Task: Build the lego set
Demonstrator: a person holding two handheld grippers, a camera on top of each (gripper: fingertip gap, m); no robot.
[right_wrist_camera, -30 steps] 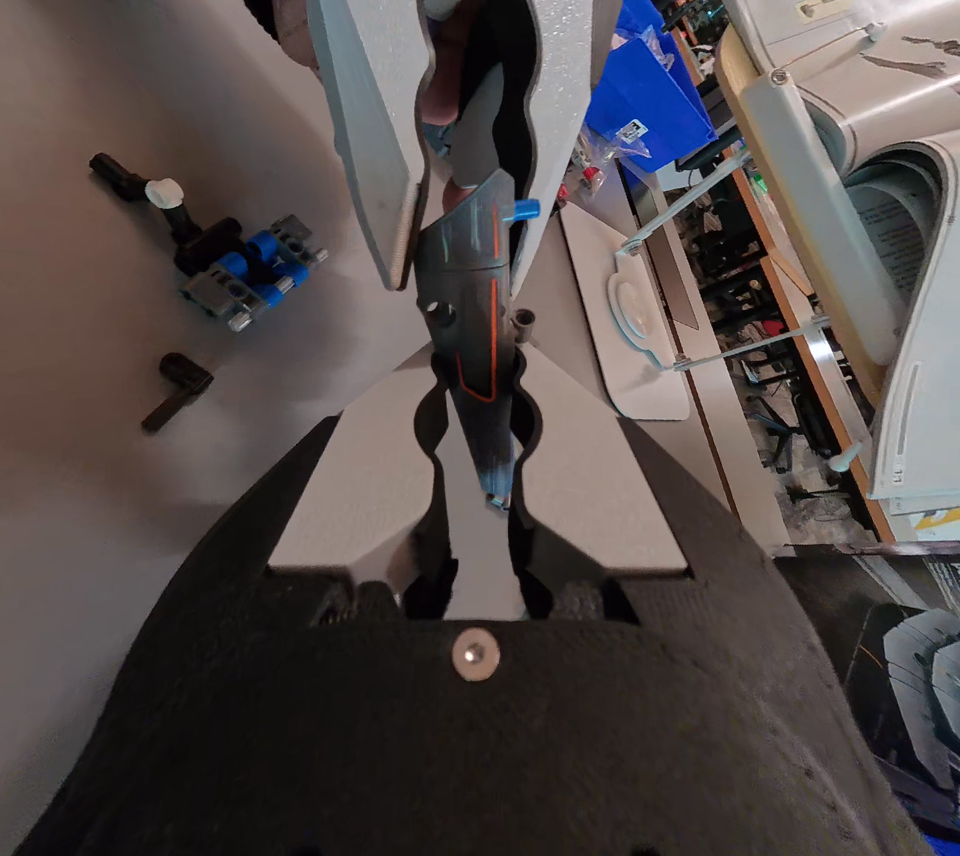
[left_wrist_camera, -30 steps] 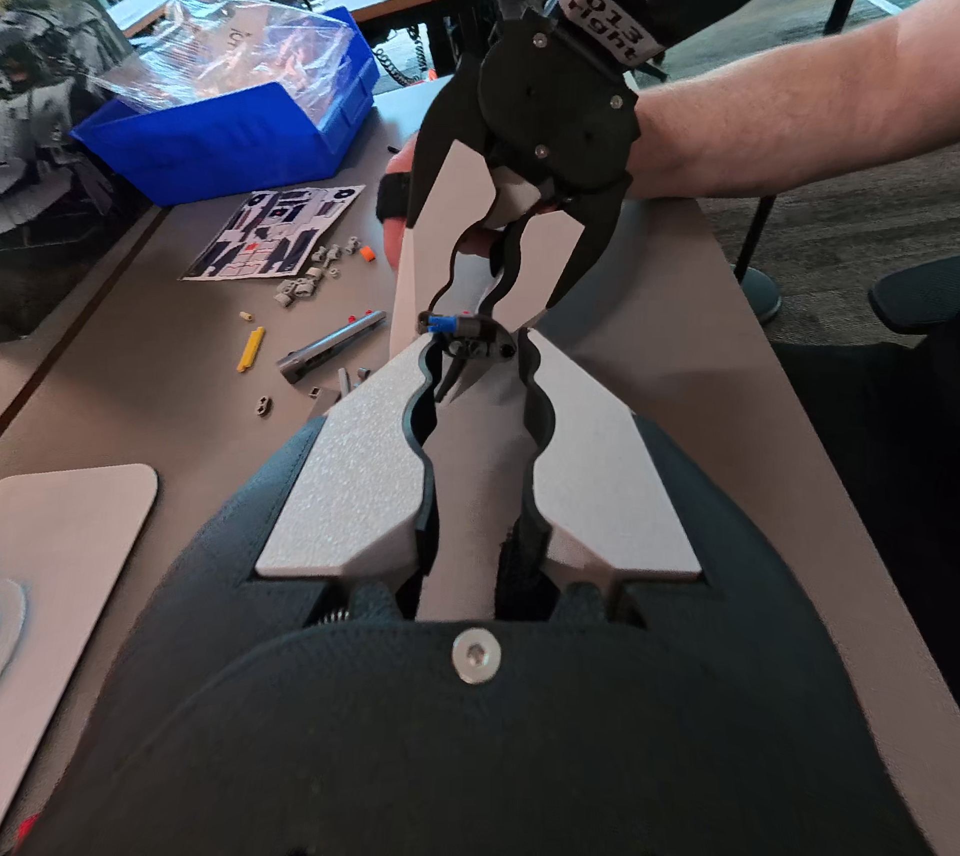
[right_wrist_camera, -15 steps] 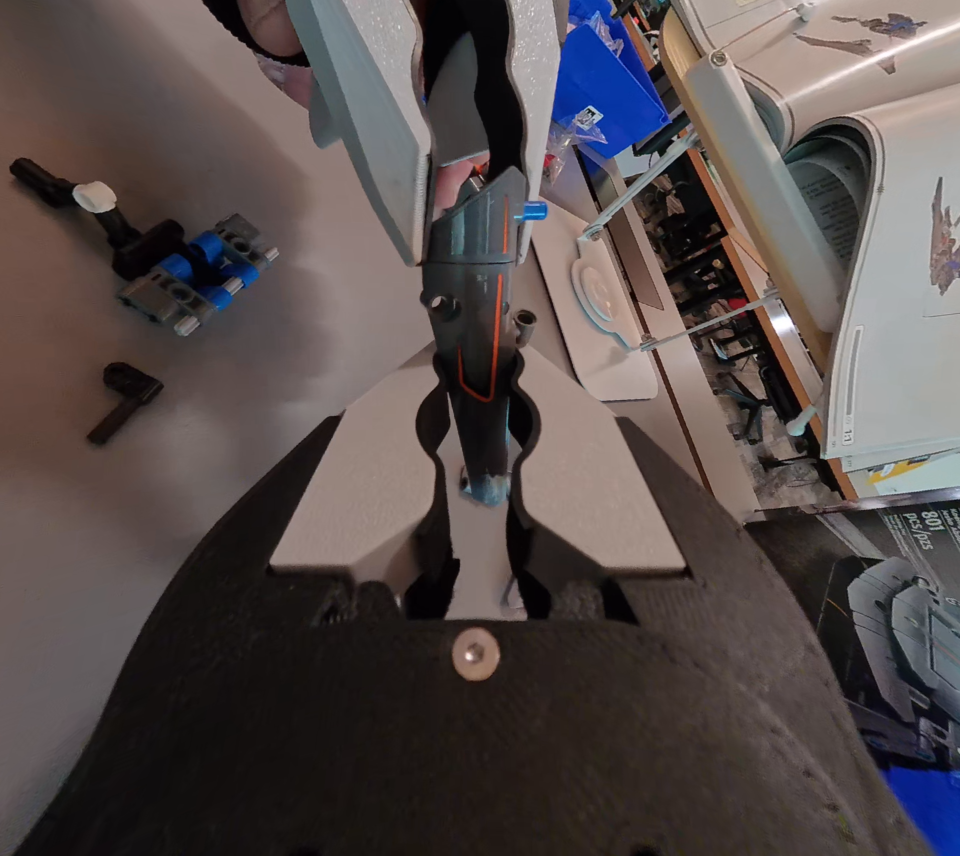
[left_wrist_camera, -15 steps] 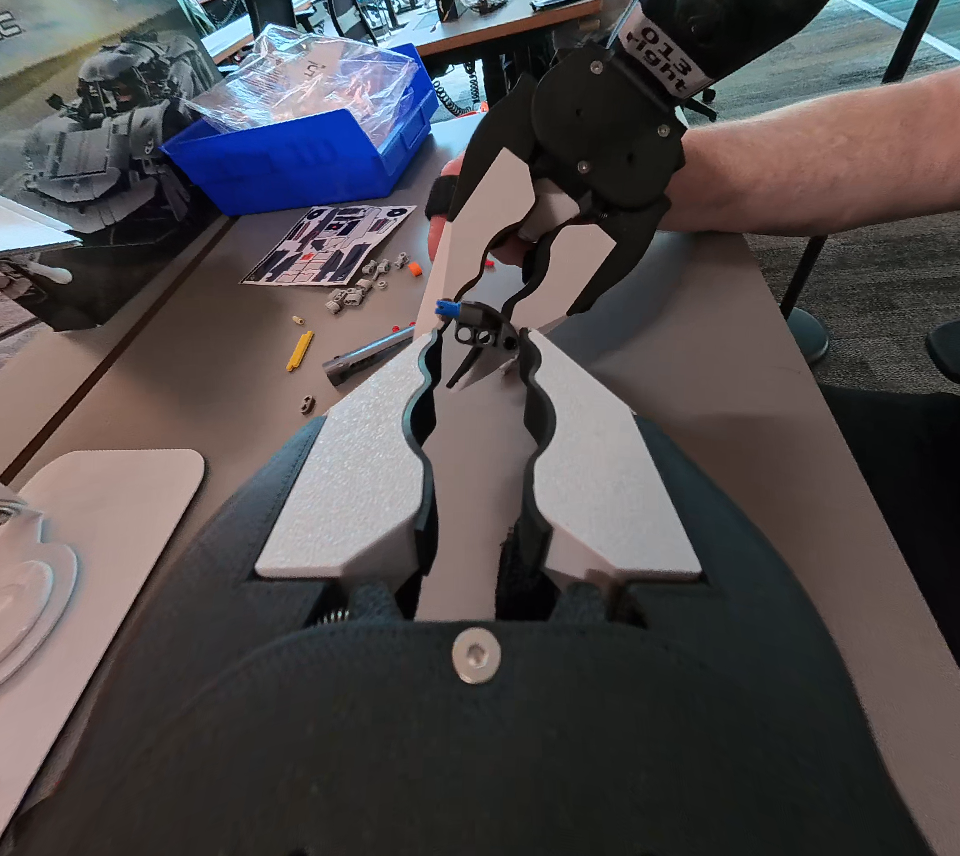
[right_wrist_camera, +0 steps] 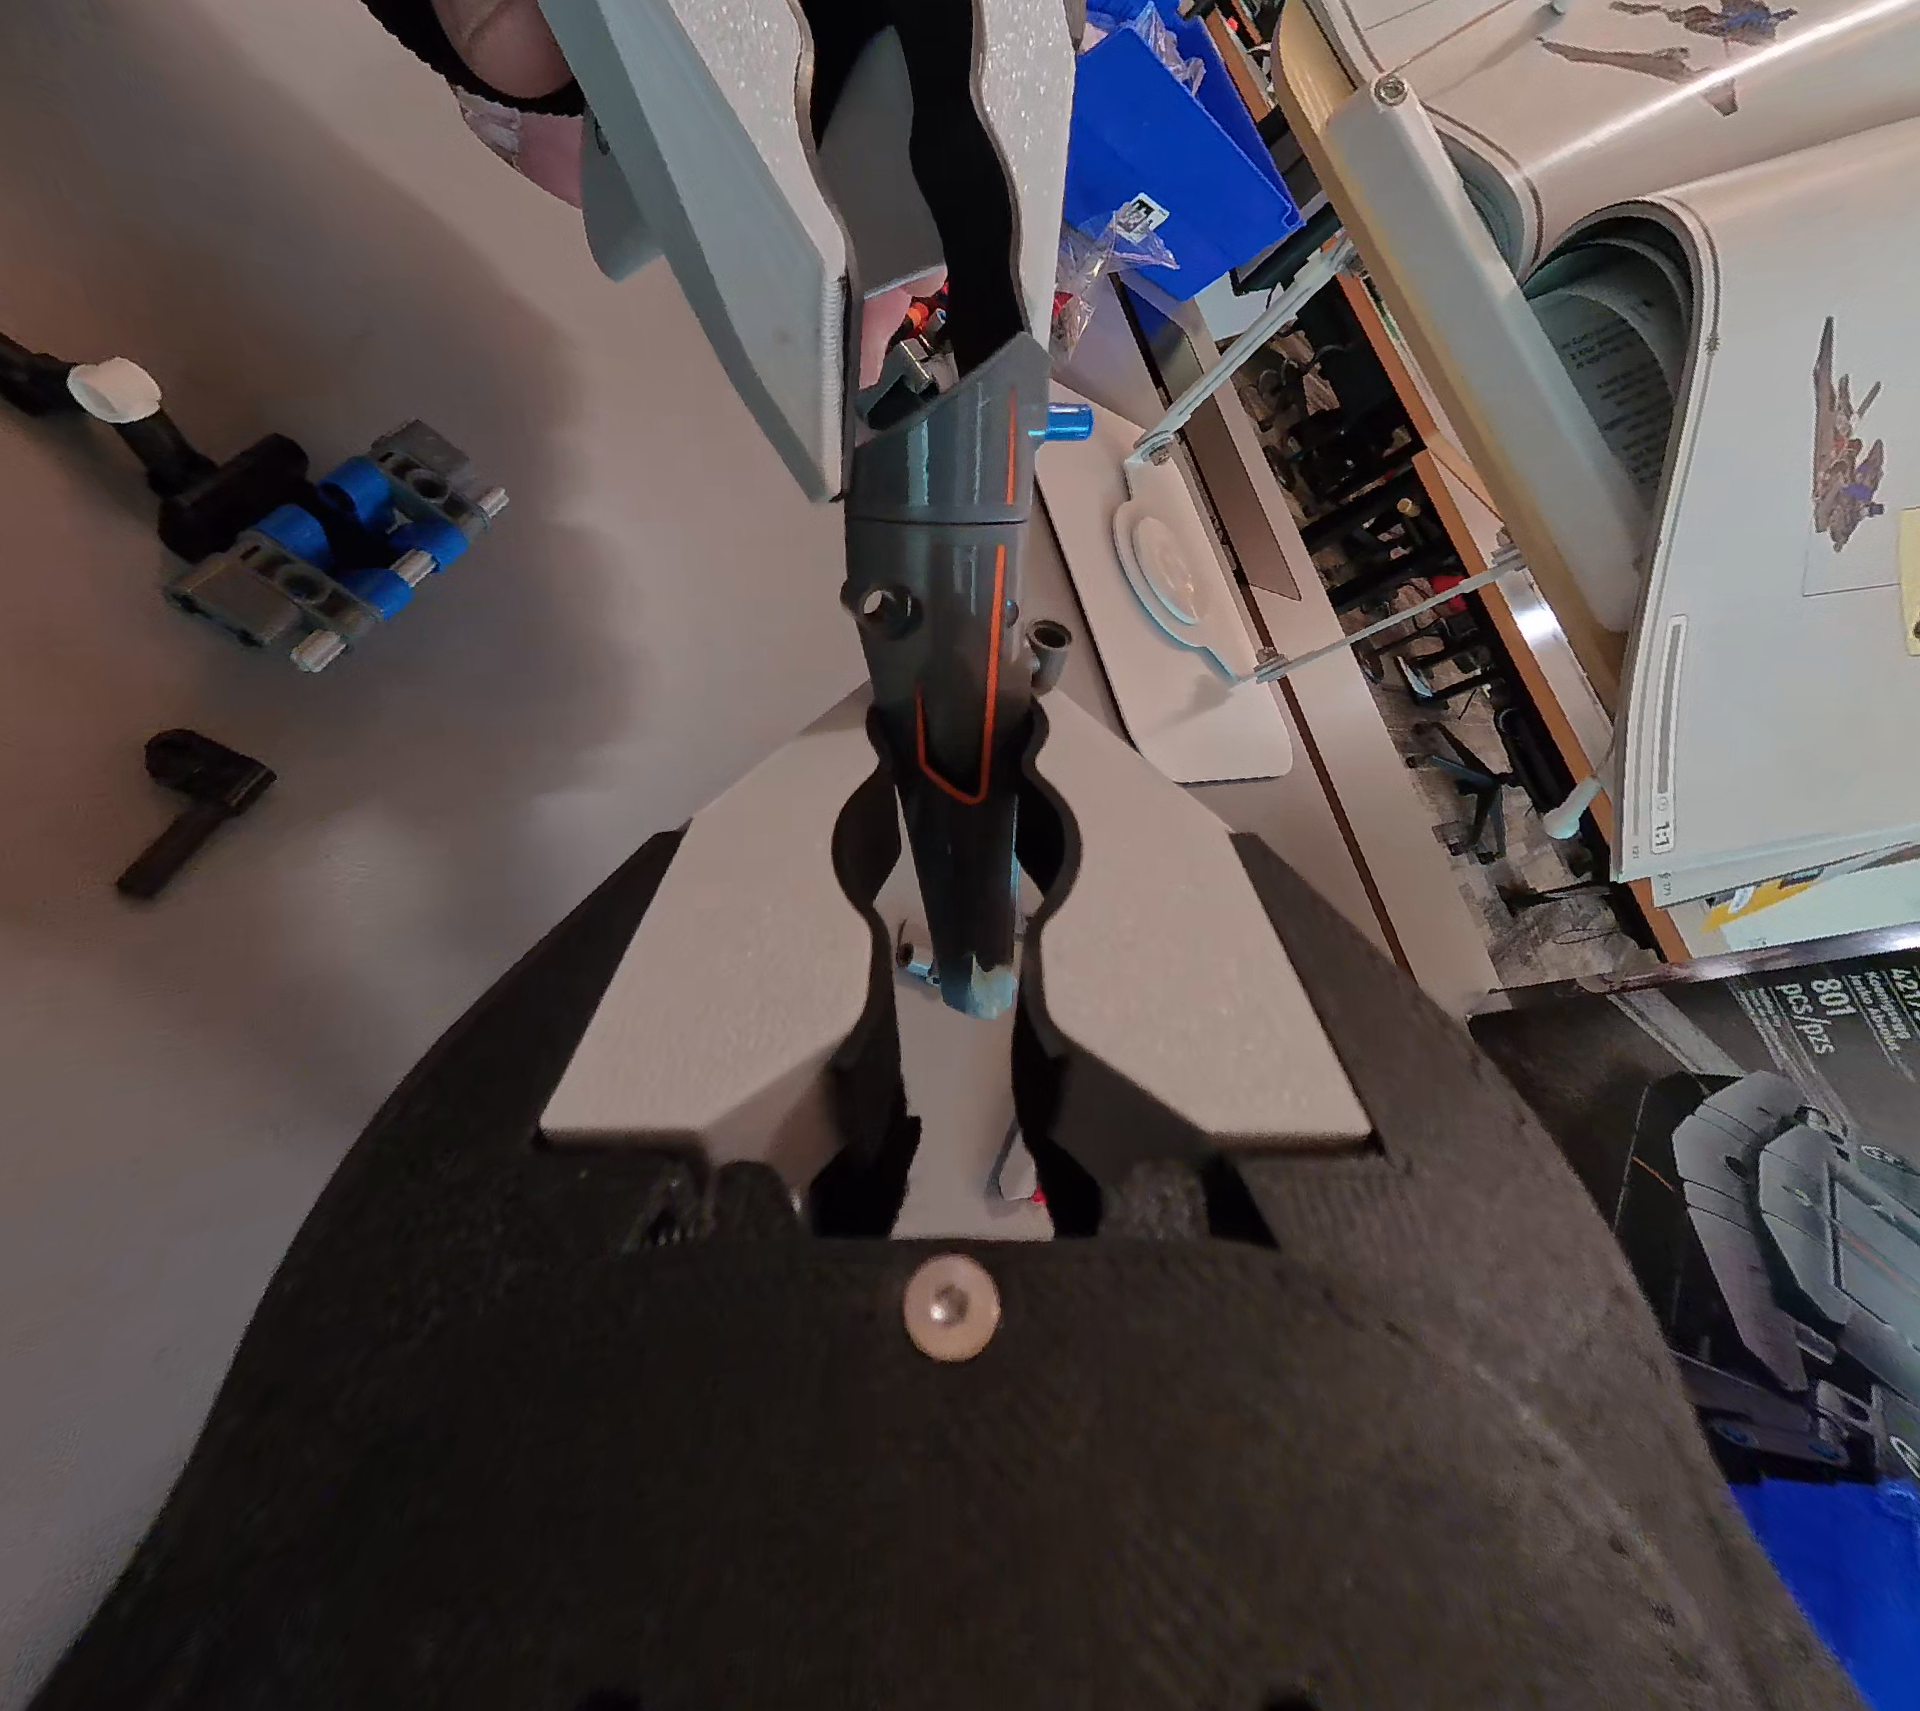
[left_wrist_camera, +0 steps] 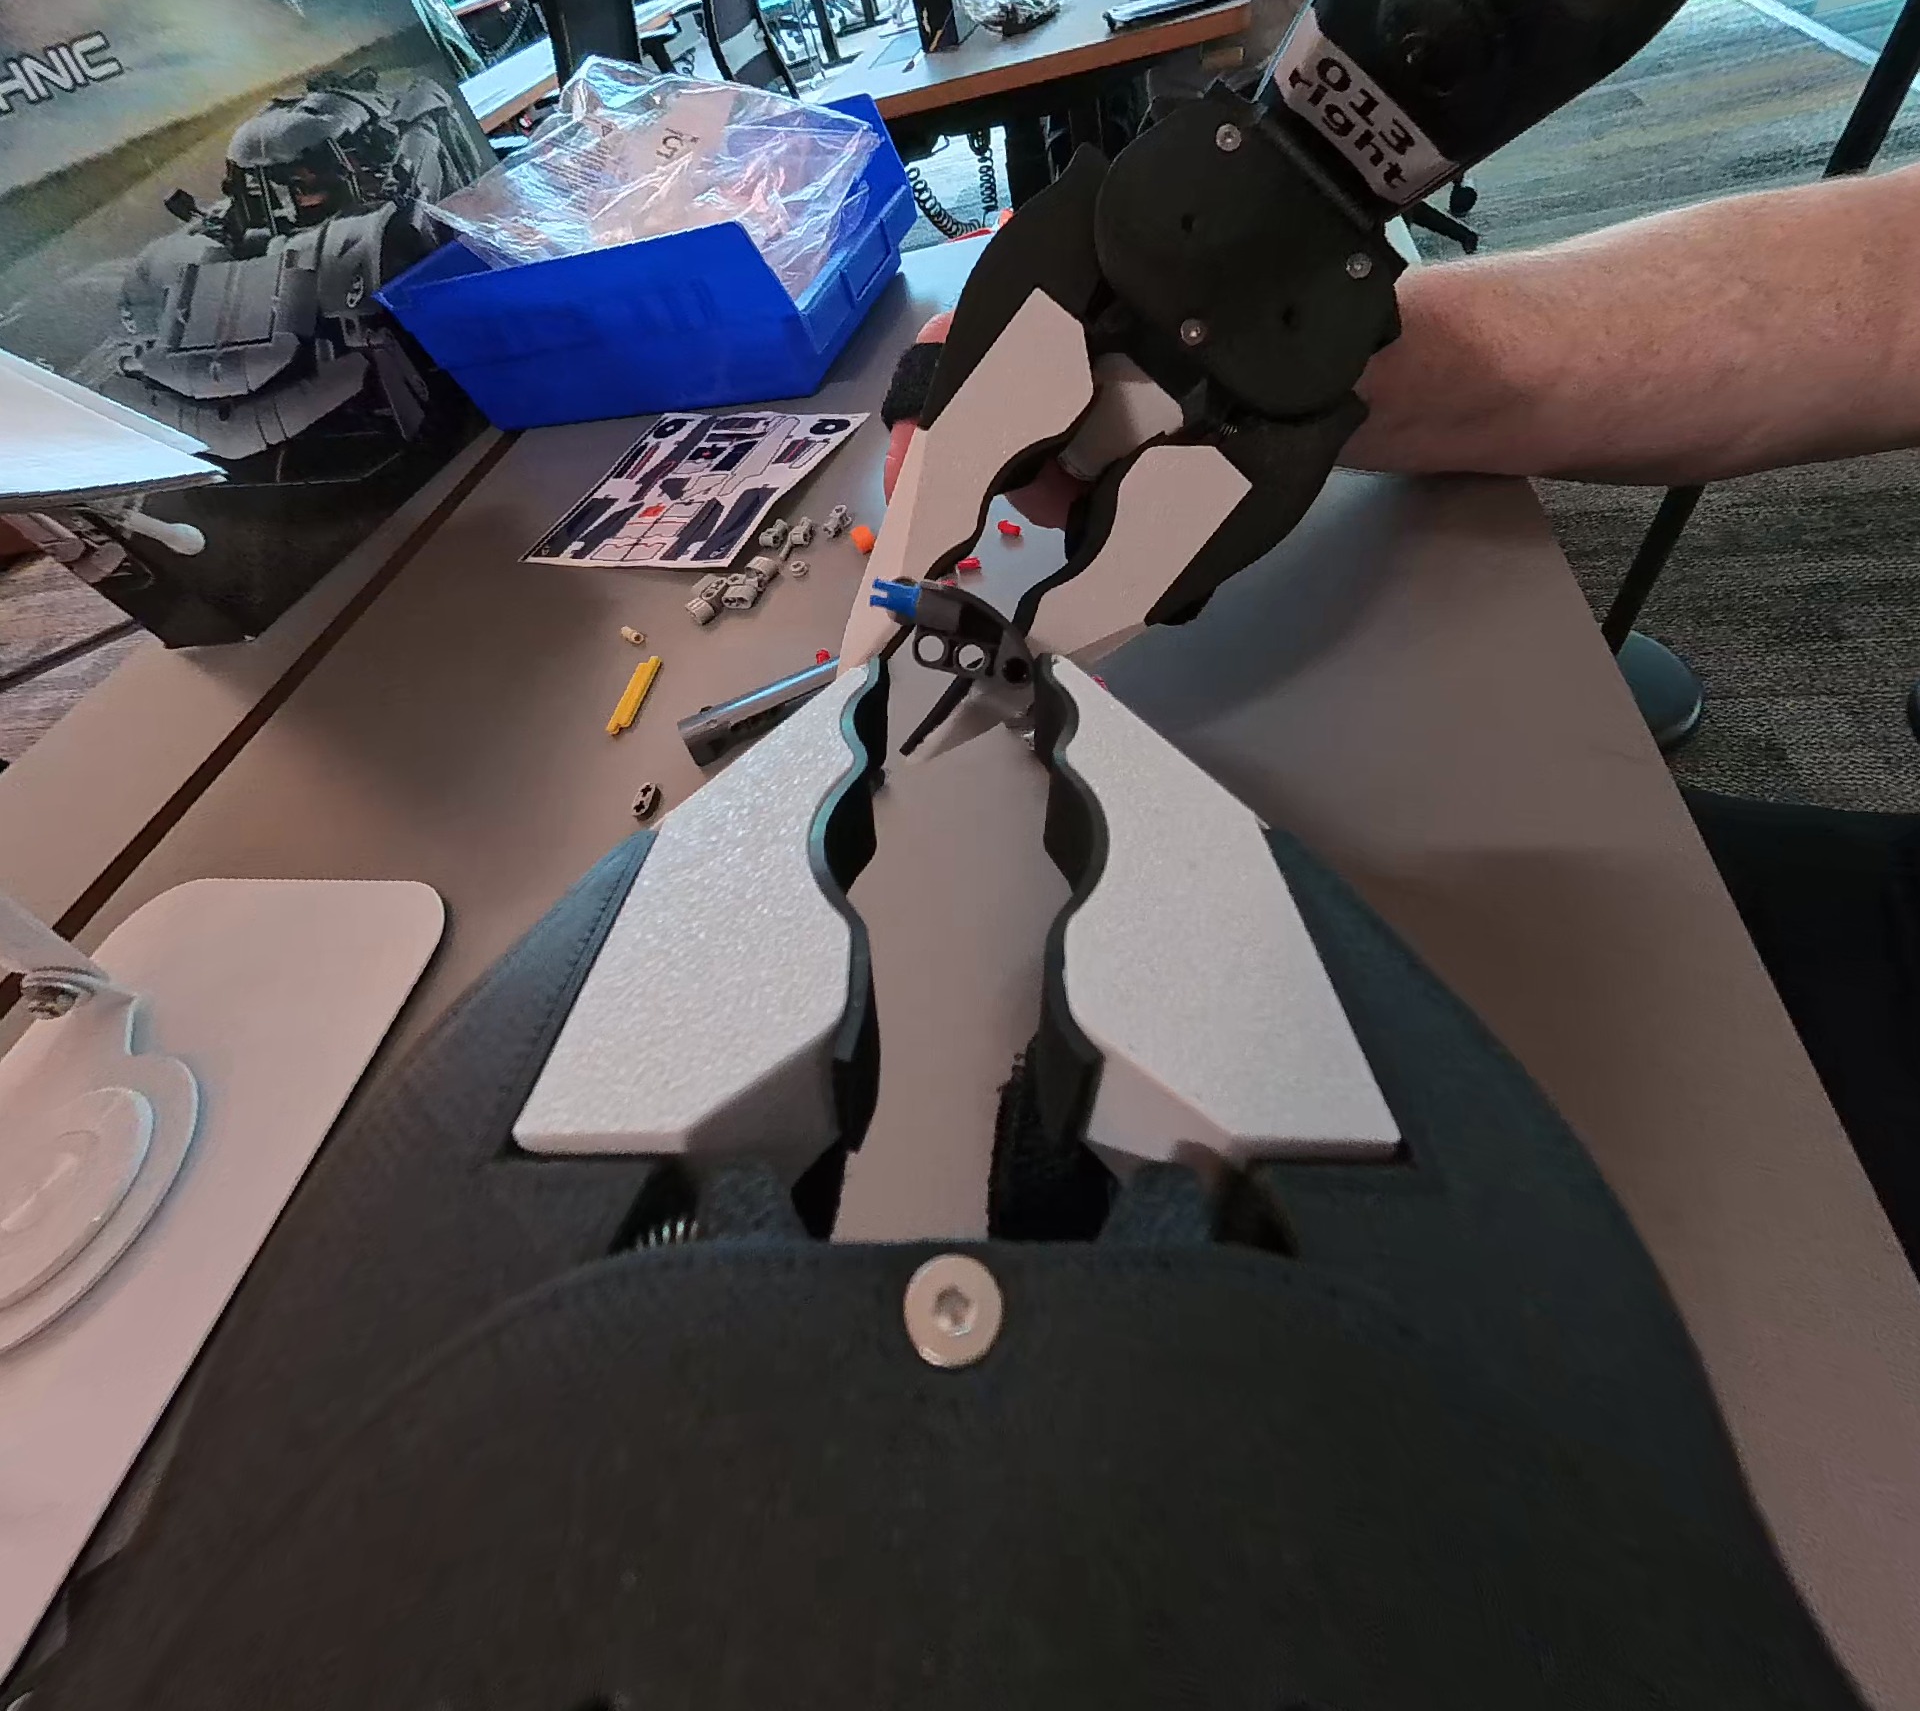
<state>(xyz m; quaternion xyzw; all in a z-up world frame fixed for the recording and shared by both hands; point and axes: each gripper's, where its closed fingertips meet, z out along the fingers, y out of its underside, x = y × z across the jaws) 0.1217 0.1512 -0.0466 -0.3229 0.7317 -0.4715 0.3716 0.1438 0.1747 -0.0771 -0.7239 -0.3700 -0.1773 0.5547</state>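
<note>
Lego panel piece [left_wrist_camera: 961,648] — dark, curved, blue pin on one end — hangs above the counter [left_wrist_camera: 1403,726], pinched at one end by the left tongs [left_wrist_camera: 961,674] and at the other by the right tongs [left_wrist_camera: 997,612], tip to tip. Left wrist view only gets it end-on. Right wrist view shows the panel's [right_wrist_camera: 951,685] long axis running straight from the right tongs [right_wrist_camera: 951,726] to the left tongs [right_wrist_camera: 935,425], plus a blue-and-grey subassembly [right_wrist_camera: 332,544] off to the side — so I'd guess it's a handover or alignment along that line.
</note>
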